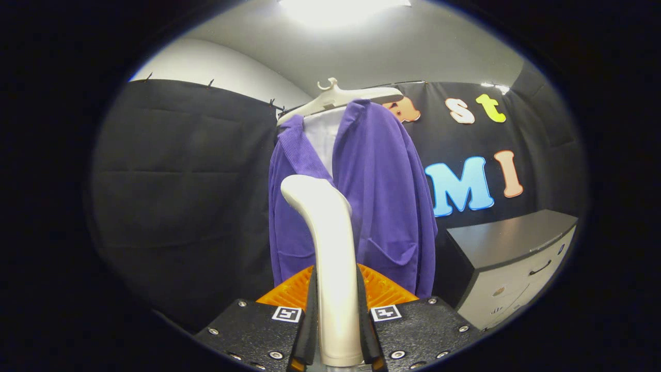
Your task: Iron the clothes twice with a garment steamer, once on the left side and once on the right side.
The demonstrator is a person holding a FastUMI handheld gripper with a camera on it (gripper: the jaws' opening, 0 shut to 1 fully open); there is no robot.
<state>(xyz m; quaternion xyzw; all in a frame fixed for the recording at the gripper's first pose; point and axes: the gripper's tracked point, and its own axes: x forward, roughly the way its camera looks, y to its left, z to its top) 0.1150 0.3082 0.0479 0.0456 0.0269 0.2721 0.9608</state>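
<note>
A white garment steamer stands upright between my fingers, its handle clamped on both sides and its bent head pointing toward the clothes. My gripper is shut on that handle. Beyond the steamer's head hangs a purple cardigan over a white shirt, both on a white hanger. The steamer's head sits in front of the cardigan's middle opening, a short way off the fabric; I cannot tell whether it touches.
A cabinet with a dark top and pale drawers stands to the right of the cardigan. Black cloth walls close the booth behind and to the left of the clothes.
</note>
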